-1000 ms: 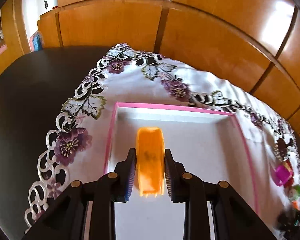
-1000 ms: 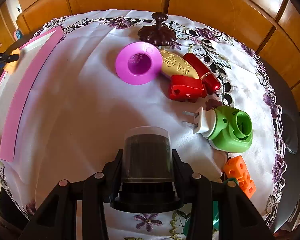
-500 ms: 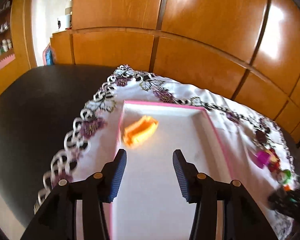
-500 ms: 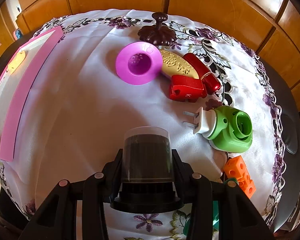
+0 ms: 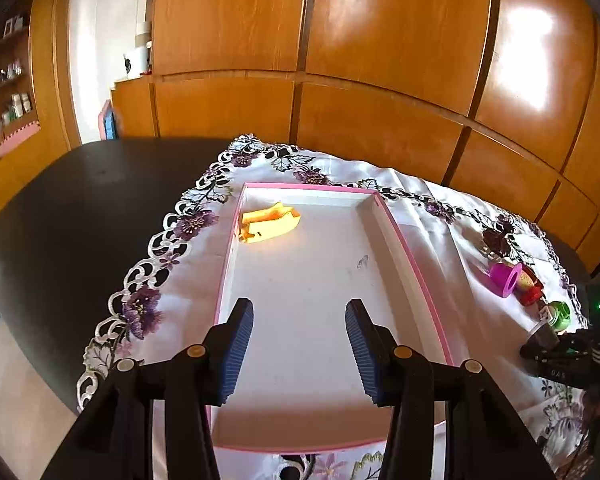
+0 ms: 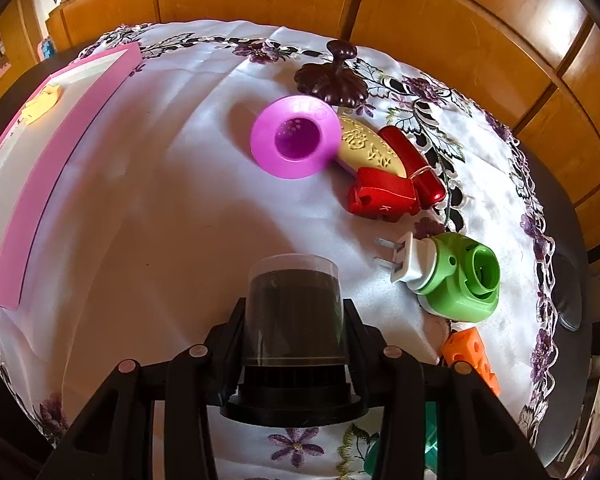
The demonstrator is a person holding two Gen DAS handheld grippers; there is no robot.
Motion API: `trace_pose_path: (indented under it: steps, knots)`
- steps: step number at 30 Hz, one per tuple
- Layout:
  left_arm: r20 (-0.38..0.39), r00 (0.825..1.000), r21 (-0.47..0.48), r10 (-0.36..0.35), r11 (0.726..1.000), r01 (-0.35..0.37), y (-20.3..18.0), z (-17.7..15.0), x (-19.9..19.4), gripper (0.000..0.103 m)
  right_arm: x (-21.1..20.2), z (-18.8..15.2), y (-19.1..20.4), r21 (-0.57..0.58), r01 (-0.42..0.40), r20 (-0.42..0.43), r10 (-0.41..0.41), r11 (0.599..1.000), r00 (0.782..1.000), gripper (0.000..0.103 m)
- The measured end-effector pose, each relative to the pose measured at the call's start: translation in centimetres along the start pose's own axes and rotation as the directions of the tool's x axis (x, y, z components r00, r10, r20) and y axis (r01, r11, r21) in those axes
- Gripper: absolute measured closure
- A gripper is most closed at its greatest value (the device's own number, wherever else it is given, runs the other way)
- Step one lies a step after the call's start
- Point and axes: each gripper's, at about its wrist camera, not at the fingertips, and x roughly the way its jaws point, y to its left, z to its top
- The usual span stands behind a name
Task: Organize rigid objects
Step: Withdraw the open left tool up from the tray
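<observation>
One orange plastic piece lay in the pink-rimmed white tray, well ahead of the left gripper, whose jaws stood open and empty. The right gripper clamped a clear-capped dark cylindrical container; ahead of it (untouched, apparently) waited the magenta plastic funnel, red block and green plug-in device.

An embroidered tablecloth covers a dark table before wooden cabinets.

Left claw: black plastic arms, ribbed blue pads, brass-coloured screws. Right claw: black arms, pinkish screws.
</observation>
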Motion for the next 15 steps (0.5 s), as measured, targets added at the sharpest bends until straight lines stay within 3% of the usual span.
trace_pose_path:
  steps: [15]
  knots:
    - [-0.007, 1.000, 0.002, 0.016, 1.000, -0.016, 0.7, -1.1, -0.9, 0.049, -0.3, -0.2, 0.6, -0.025, 0.009, 0.003, -0.009, 1.000, 1.000, 0.060]
